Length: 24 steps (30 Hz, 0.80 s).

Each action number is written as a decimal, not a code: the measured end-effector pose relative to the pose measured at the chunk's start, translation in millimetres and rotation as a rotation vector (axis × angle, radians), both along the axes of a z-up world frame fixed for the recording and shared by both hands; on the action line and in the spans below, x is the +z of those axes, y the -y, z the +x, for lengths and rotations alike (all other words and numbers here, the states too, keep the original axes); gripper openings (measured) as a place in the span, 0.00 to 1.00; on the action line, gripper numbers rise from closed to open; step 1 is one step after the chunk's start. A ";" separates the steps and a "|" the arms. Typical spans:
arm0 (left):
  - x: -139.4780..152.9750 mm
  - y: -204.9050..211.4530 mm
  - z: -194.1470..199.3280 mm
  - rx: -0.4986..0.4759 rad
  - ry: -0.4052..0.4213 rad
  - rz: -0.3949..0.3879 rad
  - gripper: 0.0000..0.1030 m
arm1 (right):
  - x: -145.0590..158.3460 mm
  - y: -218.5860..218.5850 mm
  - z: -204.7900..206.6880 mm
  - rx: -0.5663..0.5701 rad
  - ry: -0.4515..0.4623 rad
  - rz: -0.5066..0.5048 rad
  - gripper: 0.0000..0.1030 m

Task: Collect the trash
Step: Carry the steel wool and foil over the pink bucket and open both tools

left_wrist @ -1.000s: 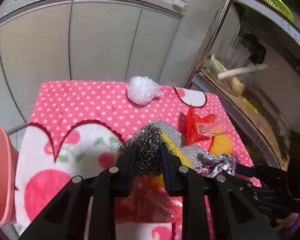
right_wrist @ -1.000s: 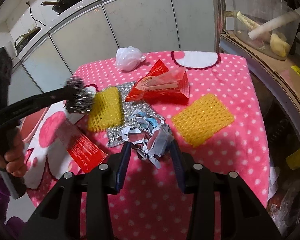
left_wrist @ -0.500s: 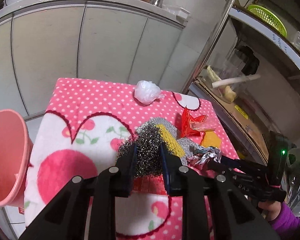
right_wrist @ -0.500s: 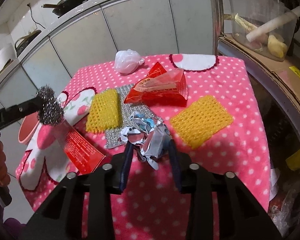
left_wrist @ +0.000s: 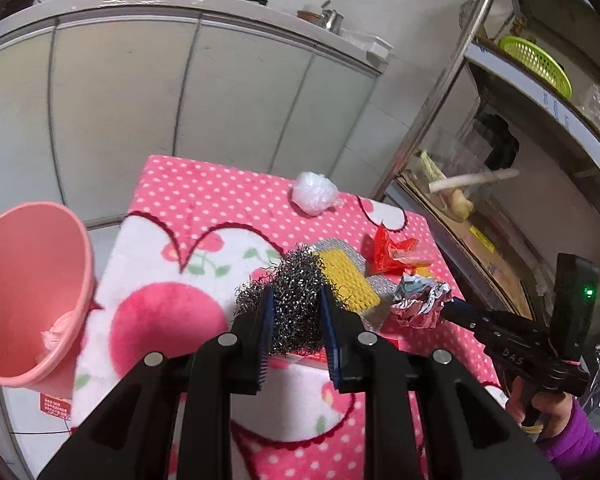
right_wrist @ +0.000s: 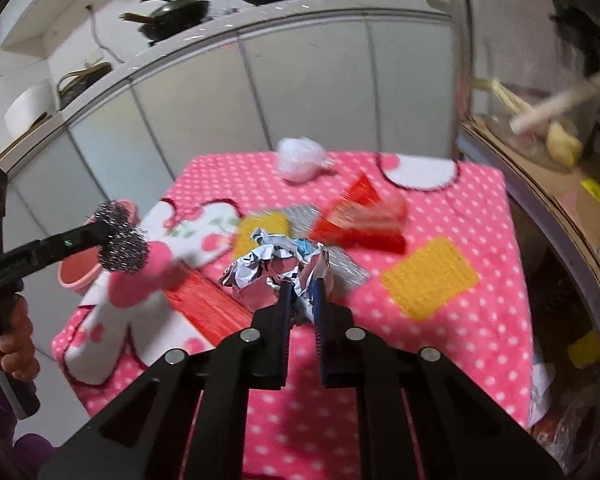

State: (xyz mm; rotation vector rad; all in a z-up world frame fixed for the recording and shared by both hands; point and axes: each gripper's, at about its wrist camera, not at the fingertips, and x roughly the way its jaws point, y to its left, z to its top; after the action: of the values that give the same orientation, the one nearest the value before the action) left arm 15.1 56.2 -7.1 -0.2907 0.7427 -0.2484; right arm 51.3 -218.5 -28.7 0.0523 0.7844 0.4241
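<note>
Mid-collection now, with two pieces of trash held at once above a pink polka-dot surface [left_wrist: 204, 184]. Left hand-held gripper [left_wrist: 296, 320] pinching a steel wool scourer [left_wrist: 296, 280], raised over the surface's left side, near a pink bin [left_wrist: 28, 280] standing just off that edge. Right hand-held gripper [right_wrist: 302, 300] pressed nearly together on a crumpled foil wrapper [right_wrist: 272, 264], jaws just closed onto it and lifted clear of the cloth. Still lying on the surface: a white plastic bag ball [right_wrist: 300, 158], a red snack packet [right_wrist: 360, 220], yellow foam nets [right_wrist: 430, 276]. Next move, probably: carrying the scourer over the bin mouth and letting go, then the foil. Compared with a second earlier: left gripper drawn back toward the bin, which shows far more fully; foil then sat loose between spread jaws.
</note>
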 end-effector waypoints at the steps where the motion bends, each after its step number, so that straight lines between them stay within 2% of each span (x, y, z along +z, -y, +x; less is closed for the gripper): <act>1: 1.5 -4.2 -3.4 0.014 0.007 0.000 0.21 | 3.1 -6.9 0.2 0.018 0.007 0.000 0.11; 15: 19.7 -84.0 -50.0 0.255 0.074 0.062 0.21 | 34.3 -139.6 1.5 0.311 0.066 0.015 0.11; 24: 16.4 -130.8 -70.9 0.397 0.071 0.120 0.21 | 30.8 -215.2 6.2 0.440 0.055 0.007 0.11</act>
State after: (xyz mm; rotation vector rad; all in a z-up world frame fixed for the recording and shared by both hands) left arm -55.8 187.0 9.3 -0.3076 0.6123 0.1604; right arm 57.5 -3.2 2.1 -0.1276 0.7386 0.8416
